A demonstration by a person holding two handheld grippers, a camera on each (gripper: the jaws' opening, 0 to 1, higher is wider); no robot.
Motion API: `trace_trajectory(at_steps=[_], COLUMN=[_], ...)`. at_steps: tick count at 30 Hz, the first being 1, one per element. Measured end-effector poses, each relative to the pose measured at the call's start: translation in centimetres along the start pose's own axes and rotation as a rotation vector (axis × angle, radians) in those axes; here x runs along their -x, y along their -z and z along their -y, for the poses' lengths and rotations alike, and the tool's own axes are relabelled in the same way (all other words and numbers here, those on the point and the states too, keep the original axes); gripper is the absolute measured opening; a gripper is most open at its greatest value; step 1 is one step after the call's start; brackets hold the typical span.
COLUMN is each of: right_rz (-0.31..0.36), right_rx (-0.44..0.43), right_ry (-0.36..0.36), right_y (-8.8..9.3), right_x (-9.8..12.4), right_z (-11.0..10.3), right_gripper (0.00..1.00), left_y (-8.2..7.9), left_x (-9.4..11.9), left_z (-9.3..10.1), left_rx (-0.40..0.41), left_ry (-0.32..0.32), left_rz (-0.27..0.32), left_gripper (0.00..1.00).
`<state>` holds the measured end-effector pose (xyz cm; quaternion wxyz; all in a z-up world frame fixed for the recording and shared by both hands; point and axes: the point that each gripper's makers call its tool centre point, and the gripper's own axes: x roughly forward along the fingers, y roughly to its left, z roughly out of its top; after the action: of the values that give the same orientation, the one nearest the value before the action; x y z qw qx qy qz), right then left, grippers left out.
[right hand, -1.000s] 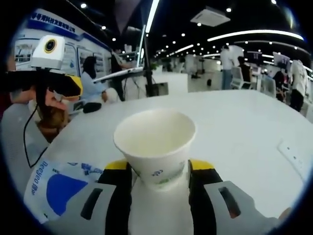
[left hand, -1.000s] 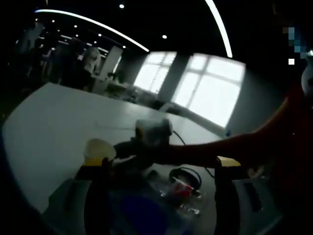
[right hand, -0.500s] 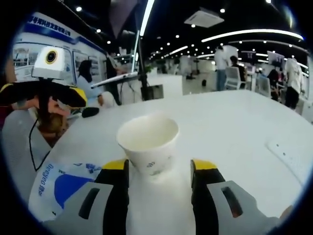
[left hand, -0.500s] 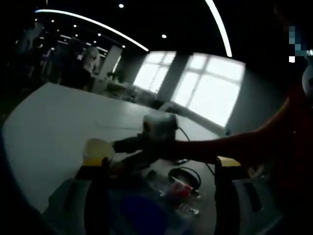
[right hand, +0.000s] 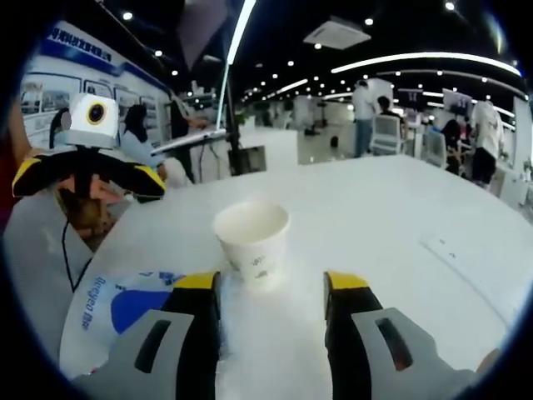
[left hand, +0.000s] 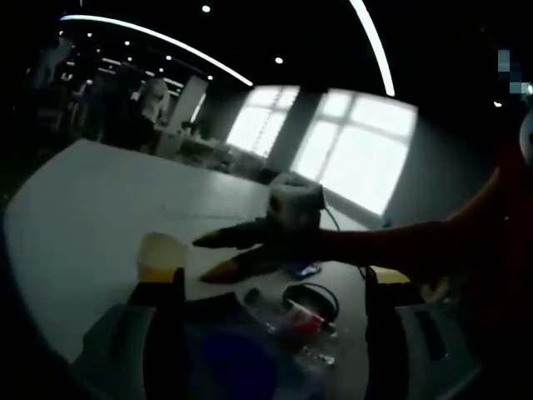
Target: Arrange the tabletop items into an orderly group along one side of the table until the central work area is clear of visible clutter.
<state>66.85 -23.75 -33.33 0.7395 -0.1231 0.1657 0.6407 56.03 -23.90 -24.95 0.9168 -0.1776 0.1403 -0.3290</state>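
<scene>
A white paper cup (right hand: 251, 243) stands upright on the white table (right hand: 391, 208), just beyond my right gripper (right hand: 271, 287), which is open and apart from it. A white bag with blue print (right hand: 125, 312) lies to the cup's left, by my left jaw. My left gripper (right hand: 89, 177) hangs open above the table's left side. In the dim left gripper view, the cup (left hand: 158, 254) sits past my own open left gripper (left hand: 273, 283), the bag (left hand: 233, 358) lies between its jaws, and the right gripper (left hand: 208, 257) reaches in from the right.
A coiled black cable (left hand: 312, 300), a clear packet with something red (left hand: 301, 321) and a small blue item (left hand: 304, 269) lie near the bag. A flat white strip (right hand: 466, 258) rests on the table's right. People and desks stand far behind.
My right gripper opened, let go of the paper cup and drew back; the cup now stands alone on the table. In the left gripper view the right gripper slid away to the right.
</scene>
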Motion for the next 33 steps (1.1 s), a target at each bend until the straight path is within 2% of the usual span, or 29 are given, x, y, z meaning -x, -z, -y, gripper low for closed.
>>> trace_trajectory(at_steps=[17,23,33], right_rz=[0.002,-0.003,-0.015], right_rx=[-0.007,-0.016,-0.033], right_ry=[0.08,0.11,0.151], right_y=[0.1,0.9,2.4], right_x=[6.2,8.6,12.0], right_z=[-1.3,-2.3,-4.4], right_gripper=[0.49,0.48,0.47], left_y=[0.8,0.6,0.9], left_x=[-0.3,-0.2,1.4], left_z=[1.3,2.0,3.7], left_rx=[-0.004,-0.029,-0.069], left_ry=[0.009,0.01,0.006], left_rz=[-0.032,-0.046,-0.077], left_gripper=[0.85,0.85,0.84])
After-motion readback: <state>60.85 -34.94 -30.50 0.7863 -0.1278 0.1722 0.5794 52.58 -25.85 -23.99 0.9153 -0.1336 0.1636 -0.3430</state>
